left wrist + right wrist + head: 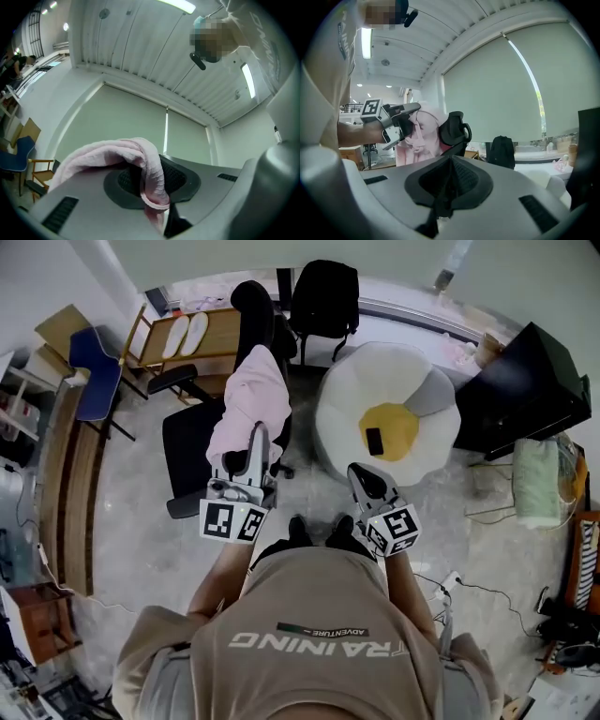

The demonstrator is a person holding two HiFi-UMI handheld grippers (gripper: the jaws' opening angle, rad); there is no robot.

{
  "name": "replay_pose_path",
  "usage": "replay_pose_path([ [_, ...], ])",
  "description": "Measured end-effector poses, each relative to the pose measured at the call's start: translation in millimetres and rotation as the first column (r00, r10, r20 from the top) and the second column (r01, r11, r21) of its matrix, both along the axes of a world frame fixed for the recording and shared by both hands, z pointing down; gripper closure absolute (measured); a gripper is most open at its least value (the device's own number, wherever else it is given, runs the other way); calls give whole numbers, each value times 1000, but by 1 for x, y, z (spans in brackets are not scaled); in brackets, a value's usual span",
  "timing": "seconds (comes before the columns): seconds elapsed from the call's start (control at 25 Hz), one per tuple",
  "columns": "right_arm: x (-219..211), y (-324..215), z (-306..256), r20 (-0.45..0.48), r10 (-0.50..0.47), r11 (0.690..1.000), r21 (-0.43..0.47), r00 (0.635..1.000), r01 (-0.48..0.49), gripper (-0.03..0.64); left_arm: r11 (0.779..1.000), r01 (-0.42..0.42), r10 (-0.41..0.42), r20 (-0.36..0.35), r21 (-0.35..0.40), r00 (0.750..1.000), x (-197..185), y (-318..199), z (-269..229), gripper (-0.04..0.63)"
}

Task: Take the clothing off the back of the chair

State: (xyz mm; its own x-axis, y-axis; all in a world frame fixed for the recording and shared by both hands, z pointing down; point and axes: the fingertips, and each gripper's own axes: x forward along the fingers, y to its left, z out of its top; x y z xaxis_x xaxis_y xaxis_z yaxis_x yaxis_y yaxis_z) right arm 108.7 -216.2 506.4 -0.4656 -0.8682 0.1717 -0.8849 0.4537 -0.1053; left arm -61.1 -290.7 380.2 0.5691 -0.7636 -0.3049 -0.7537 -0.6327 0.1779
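A pink garment [251,404] hangs over the black office chair [192,442], just below its headrest. My left gripper [259,435] is shut on the garment's lower part. In the left gripper view, a fold of the pink garment [112,157] is pinched where the jaws of the left gripper [157,201] meet. My right gripper [362,474] is to the right of the chair, shut and holding nothing. In the right gripper view, the right gripper [444,187] has its jaws together. Beyond it are the left gripper [411,110], the pink garment [423,133] and the chair's headrest [454,129].
A white and yellow egg-shaped beanbag [412,381] with a dark phone [374,441] on it lies right of the chair. A black backpack [324,296] sits behind it, a wooden chair [183,334] and a blue chair [94,381] at the left, and a black cabinet [530,390] at the right.
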Motion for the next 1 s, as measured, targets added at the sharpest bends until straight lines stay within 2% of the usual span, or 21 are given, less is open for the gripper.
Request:
replay_pose_path([
  [0.36, -5, 45, -18, -14, -32, 997, 67, 999, 33, 580, 999, 38, -36, 65, -36, 997, -14, 66, 10, 506],
  [0.76, -36, 120, 5, 64, -106, 994, 32, 992, 104, 580, 995, 84, -76, 125, -59, 989, -41, 161, 14, 506],
  [1.0, -63, 140, -7, 18, -113, 992, 56, 993, 112, 580, 995, 76, -68, 113, -70, 991, -66, 183, 21, 506],
])
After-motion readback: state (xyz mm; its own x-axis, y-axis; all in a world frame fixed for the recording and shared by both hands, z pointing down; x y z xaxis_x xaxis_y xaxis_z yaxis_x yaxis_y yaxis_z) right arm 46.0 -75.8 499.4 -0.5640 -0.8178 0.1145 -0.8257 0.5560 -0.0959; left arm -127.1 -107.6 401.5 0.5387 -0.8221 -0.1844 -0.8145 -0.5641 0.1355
